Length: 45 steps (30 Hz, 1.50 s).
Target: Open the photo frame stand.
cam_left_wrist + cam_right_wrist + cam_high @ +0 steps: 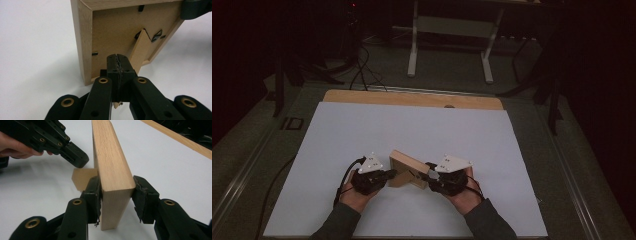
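High view: your wooden picture frame (pixel 404 166) stands on edge on the white sheet (pixel 362 125), near the front edge, between your two hands. Left gripper (pixel 388 176) meets its back at the left, right gripper (pixel 429 172) at its right end.

Left gripper view: your jaws are pressed together on the frame's fold-out stand leg (pixel 138 50), which is pulled out from the fibreboard back.

Right gripper view: your jaws clamp the frame's corner, one pad on each face, frame upright.
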Each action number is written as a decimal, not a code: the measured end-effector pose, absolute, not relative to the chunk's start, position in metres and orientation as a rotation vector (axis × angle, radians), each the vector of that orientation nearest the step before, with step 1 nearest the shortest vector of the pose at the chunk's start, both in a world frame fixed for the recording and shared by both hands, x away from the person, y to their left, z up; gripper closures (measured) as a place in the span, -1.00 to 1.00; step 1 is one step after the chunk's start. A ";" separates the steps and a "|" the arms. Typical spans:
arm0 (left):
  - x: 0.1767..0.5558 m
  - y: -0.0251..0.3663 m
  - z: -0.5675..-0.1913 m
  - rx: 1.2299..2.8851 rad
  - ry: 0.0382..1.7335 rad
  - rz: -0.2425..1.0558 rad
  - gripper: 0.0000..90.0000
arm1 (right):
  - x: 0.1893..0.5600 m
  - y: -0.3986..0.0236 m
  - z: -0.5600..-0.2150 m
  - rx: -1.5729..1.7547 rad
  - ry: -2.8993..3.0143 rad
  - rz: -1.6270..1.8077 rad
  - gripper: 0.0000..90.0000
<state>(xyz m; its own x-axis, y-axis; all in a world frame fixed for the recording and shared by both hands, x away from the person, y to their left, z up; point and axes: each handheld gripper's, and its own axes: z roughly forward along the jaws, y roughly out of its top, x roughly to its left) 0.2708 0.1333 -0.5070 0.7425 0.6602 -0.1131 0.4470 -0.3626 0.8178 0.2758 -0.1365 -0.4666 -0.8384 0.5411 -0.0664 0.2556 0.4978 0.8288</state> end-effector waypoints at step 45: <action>0.255 0.144 -0.517 1.994 0.869 0.318 0.98 | 0.252 -0.127 -0.467 0.590 2.494 1.349 -0.29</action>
